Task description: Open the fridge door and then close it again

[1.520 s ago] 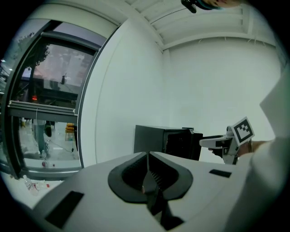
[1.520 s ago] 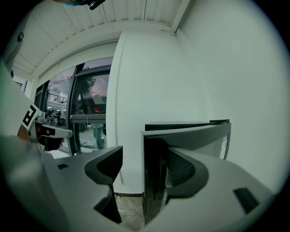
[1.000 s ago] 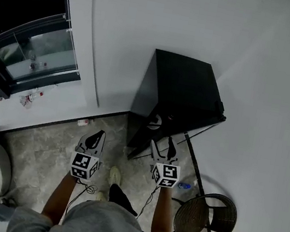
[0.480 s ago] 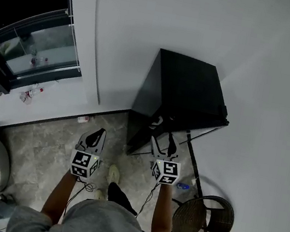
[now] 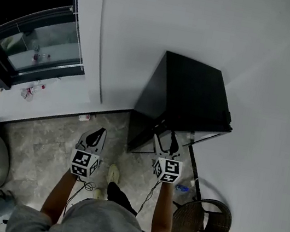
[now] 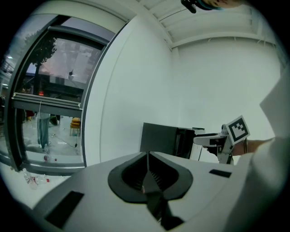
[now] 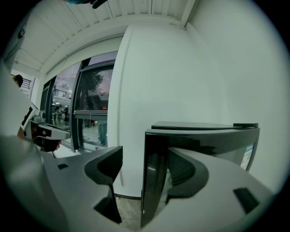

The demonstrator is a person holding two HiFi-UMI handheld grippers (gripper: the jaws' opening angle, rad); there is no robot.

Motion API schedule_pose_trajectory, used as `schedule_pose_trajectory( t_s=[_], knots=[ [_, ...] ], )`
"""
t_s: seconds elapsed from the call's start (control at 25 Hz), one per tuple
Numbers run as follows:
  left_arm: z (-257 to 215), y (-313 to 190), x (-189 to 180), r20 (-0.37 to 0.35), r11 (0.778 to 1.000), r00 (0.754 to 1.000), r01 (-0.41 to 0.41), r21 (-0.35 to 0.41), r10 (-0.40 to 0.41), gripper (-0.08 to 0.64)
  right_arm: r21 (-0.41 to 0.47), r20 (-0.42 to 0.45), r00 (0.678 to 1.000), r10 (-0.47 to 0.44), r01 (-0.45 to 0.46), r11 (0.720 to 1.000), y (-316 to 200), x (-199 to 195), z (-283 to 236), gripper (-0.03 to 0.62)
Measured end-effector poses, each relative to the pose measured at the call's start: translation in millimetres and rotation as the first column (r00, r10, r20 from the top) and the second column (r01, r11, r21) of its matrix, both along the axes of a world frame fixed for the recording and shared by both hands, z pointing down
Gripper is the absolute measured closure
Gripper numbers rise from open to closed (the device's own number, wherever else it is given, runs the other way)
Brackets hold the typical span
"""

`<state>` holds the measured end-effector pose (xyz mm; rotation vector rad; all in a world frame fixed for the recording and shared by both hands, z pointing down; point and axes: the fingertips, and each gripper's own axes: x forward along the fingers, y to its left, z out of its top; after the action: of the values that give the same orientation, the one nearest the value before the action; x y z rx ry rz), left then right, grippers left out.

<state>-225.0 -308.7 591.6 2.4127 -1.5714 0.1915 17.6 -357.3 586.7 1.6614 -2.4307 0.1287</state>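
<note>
Right gripper (image 7: 147, 161) jaws wide astride glossy black fridge door's edge (image 7: 154, 149), left gripper (image 6: 147, 156) pinched together, empty, pale fridge label (image 7: 247, 156) unreadable, grey stone floor (image 5: 45, 145) leftward.

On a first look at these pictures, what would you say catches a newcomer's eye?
The black fridge against the white wall, in the middle of the head view, stands out first. The right gripper has its jaws apart with the fridge's front edge between them, while the left gripper hangs shut and empty to its left. A big dark window fills the upper left corner.
</note>
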Motion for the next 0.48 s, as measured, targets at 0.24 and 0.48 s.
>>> schedule_pose_trajectory(
  t_s=[0.24, 0.48],
  knots=[
    [3, -6, -5, 0.002, 1.0, 1.0, 0.012, -0.005, -0.012, 0.545, 0.005, 0.003, 1.0, 0.005, -0.005, 1.0, -11, -3, 1, 0.275],
    [5, -12, -5, 0.004, 1.0, 1.0, 0.027, -0.01, -0.026, 0.545, 0.004, 0.007, 1.0, -0.005, 0.005, 1.0, -23, -4, 1, 0.275]
  ],
)
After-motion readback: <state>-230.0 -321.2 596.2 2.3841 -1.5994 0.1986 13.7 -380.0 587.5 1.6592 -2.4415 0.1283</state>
